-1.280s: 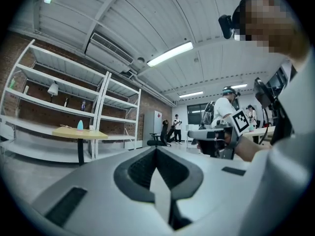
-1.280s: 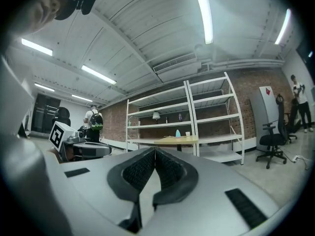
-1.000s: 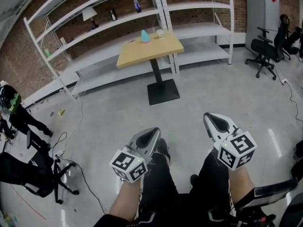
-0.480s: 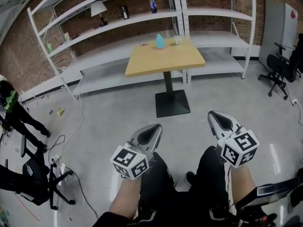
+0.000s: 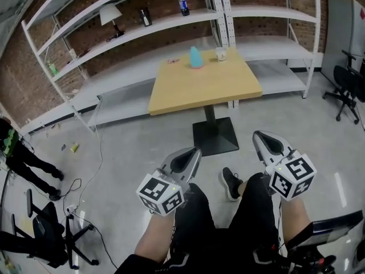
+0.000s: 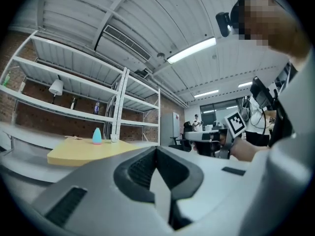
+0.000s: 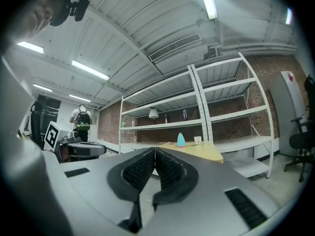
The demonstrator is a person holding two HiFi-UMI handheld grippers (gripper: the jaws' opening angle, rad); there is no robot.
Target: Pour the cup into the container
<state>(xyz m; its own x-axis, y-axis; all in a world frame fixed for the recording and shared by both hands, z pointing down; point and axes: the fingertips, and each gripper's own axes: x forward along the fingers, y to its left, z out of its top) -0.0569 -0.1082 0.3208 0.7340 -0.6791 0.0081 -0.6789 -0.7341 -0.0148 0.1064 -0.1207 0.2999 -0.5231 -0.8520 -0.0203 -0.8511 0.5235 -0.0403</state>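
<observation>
Head view: left gripper and right gripper held low and level, fingers of both pressed together, nothing between them. Bench stands well ahead. White cup and teal container sit near each other at its far edge. Approach step, as judged: close in squarely on the bench and part one gripper's fingers before reaching the cup.

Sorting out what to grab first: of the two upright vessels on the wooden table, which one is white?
The small cup at the far edge, standing to the right of the teal tapered container in the head view.
</observation>
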